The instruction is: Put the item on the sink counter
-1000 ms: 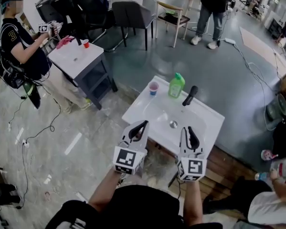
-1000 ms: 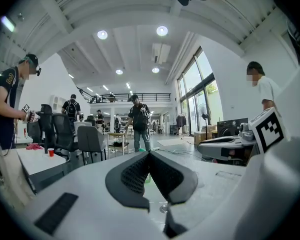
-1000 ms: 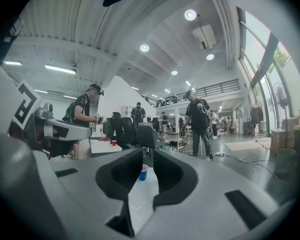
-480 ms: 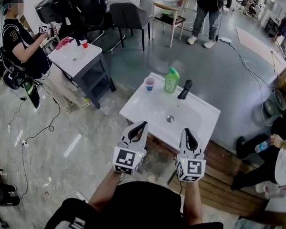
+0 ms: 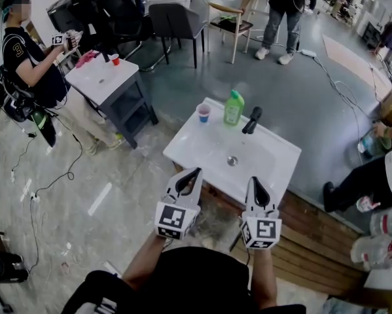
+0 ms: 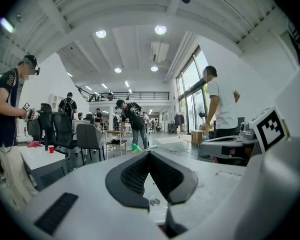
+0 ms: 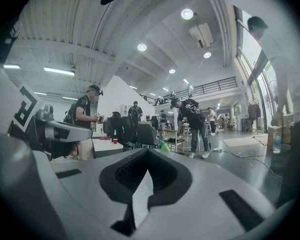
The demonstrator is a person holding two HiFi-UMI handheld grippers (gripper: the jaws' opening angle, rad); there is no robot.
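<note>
L gripper [image 6: 149, 153]: my jaws meet at the tips, nothing btwn them, empty. R gripper [image 7: 147, 150]: jaws have just been closing and now sit tip to tip, also empty. Both point fwd side by side, roughly level, marker cubes toward my chest, tips just short of the near edge of the white sink counter [image 5: 189, 150], which lies at 12 o'clock from me. Neither gripper touches it. Basin w/ drain [image 5: 232, 161] sits mid-counter. Along the far edge: green bottle [image 5: 233, 107] upright, small cup [image 5: 203, 113] just beside it at its 9 o'clock, black faucet [image 5: 251, 120] just beside it at its 3 o'clock, so the bottle and cup are on the counter, well apart from my jaws. Which of them is the task's item I can't tell. Out at 10 o'clock, a small white table [image 5: 104, 77] w/ a red cup [image 5: 118, 59] and a pink cloth [image 5: 88, 58]; a seated person [image 5: 32, 57] beside it holds a gripper of the same kind. Grey chair [image 5: 176, 21] at 11 o'clock, wooden chair [image 5: 231, 18] at 12, a standing person [image 5: 281, 5] at 1 o'clock
</note>
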